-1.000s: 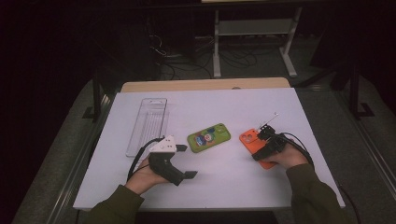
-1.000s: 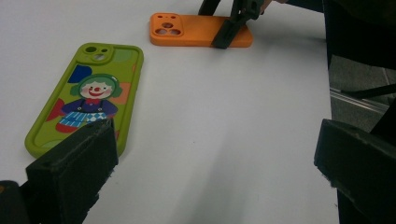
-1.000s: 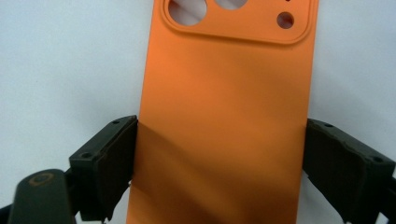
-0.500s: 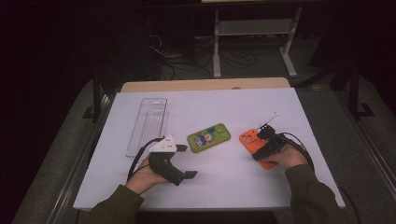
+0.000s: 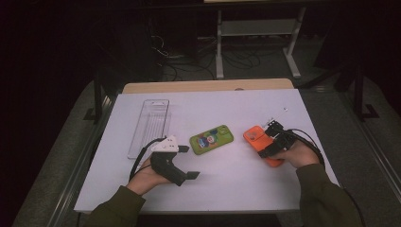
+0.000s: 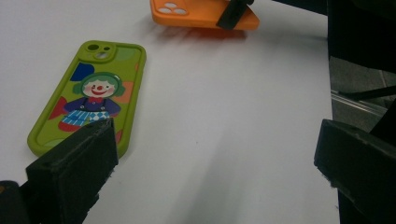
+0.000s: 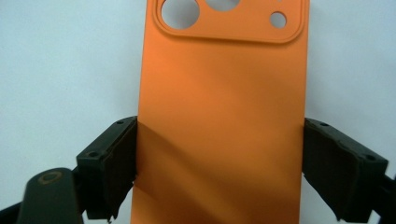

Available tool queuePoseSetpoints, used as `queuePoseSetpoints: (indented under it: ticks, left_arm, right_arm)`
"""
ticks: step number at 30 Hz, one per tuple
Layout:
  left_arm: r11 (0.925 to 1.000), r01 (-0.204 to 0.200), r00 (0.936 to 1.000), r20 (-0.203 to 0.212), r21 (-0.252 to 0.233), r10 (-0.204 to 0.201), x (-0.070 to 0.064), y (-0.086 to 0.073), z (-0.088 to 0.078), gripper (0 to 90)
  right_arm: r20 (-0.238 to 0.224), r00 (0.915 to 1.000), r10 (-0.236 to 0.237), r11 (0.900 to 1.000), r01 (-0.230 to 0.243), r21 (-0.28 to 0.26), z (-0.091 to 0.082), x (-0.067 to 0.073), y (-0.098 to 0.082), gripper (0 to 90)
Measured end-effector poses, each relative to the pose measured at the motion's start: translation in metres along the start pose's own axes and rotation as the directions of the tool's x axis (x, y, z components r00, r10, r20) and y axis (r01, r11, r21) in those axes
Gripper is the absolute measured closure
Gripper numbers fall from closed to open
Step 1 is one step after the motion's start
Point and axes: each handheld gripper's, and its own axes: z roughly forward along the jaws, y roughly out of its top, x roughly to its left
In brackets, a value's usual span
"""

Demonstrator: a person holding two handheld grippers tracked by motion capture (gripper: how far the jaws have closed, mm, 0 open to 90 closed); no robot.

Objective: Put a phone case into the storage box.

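Since a second ago my right gripper has closed slightly, clasping the light, bendy, smooth orange silicone phone case across its long edges; left gripper idles open.

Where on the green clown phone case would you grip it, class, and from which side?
Grip the green clown phone case across its two long edges near mid-length, coming from above: it lies flat and thin on the white table, and those straight edges suit two jaws better than the rounded corners.
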Motion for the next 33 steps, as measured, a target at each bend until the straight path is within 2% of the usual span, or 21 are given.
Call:
queuePoseSetpoints:
  ticks: [1, 2, 9, 12, 21, 23, 24, 27, 28, 30, 33]
  left_arm:
    - [1.0, 0.0, 1.0, 0.0, 0.0, 0.0, 0.0, 0.0, 0.0, 0.0]
    - [0.9998, 0.017, 0.9999, 0.002, 0.005, -0.017, 0.001, 0.002, 0.0, 0.0]
    - [0.9998, 0.004, 1.0, 0.005, 0.022, -0.005, 0.003, 0.013, -0.001, 0.0]
    - [0.9998, 0.002, 1.0, 0.008, 0.02, -0.003, 0.004, 0.019, 0.001, 0.0]
    - [0.9991, -0.036, 0.9992, 0.021, 0.024, 0.035, 0.01, 0.042, 0.005, 0.0]
    - [0.9987, -0.043, 0.9989, 0.022, 0.029, 0.042, 0.011, 0.047, 0.007, 0.0]
    - [0.9973, -0.065, 0.9976, 0.025, 0.035, 0.064, 0.014, 0.051, 0.009, 0.0]
    - [0.9977, -0.061, 0.9976, 0.035, 0.031, 0.06, 0.016, 0.055, 0.011, 0.0]
    - [0.9967, -0.071, 0.9968, 0.039, 0.039, 0.069, 0.018, 0.056, 0.012, 0.0]
    - [0.9956, -0.083, 0.9959, 0.039, 0.043, 0.081, 0.019, 0.058, 0.013, 0.0]
    - [0.9919, -0.109, 0.9931, 0.052, 0.066, 0.106, 0.02, 0.059, 0.014, 0.0]
  right_arm:
    - [-0.003, 0.9999, -0.014, 1.0, 0.014, -0.002, 0.0, -0.001, 0.002, 15.4]
    - [-0.002, 0.9996, -0.029, 1.0, 0.029, -0.005, -0.001, -0.002, 0.004, 15.4]
    - [-0.006, 0.9979, -0.065, 0.998, 0.065, -0.015, -0.007, -0.007, 0.018, 15.4]
    - [-0.017, 0.994, -0.108, 0.994, 0.107, -0.024, -0.012, -0.009, 0.026, 15.4]
    - [-0.03, 0.9916, -0.126, 0.991, 0.124, -0.046, -0.032, -0.009, 0.043, 15.3]
    - [-0.043, 0.9888, -0.143, 0.989, 0.14, -0.052, -0.036, -0.009, 0.046, 15.3]
    - [-0.047, 0.9866, -0.156, 0.986, 0.154, -0.057, -0.038, -0.007, 0.049, 15.3]
    - [-0.06, 0.983, -0.173, 0.984, 0.17, -0.062, -0.039, -0.004, 0.05, 15.3]
    - [-0.068, 0.9792, -0.191, 0.981, 0.187, -0.058, -0.037, 0.001, 0.05, 15.3]
    - [-0.067, 0.9777, -0.199, 0.979, 0.196, -0.053, -0.036, 0.003, 0.05, 15.3]
    - [-0.091, 0.9668, -0.239, 0.971, 0.235, -0.052, -0.032, 0.01, 0.05, 15.3]
